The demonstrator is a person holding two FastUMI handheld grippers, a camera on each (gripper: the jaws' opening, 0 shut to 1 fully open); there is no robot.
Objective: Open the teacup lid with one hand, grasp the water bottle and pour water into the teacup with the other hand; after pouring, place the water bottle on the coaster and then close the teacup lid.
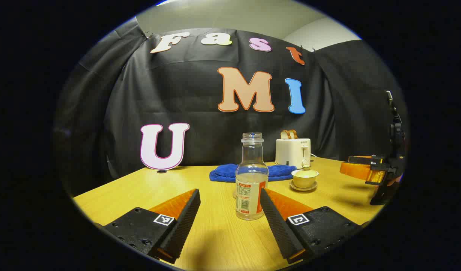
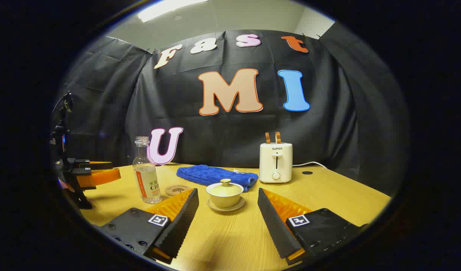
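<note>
A clear uncapped water bottle [image 1: 251,180] with an orange and white label stands on the wooden table, part full. My left gripper [image 1: 229,205] is open, its fingers short of the bottle on either side. The yellow teacup [image 2: 225,195] sits on its saucer with the knobbed lid [image 2: 225,185] on. My right gripper [image 2: 227,206] is open with the cup just ahead between its fingers. A round cork coaster [image 2: 177,189] lies beside the bottle [image 2: 146,176]. The teacup [image 1: 304,177] also appears in the left gripper view, right of the bottle.
A blue towel [image 2: 214,175] lies behind the cup. A white toaster [image 2: 276,161] with two slices stands at the back, its cord running right. The other gripper [image 1: 370,171] shows at the right edge, and at the left edge [image 2: 91,175] in the right gripper view.
</note>
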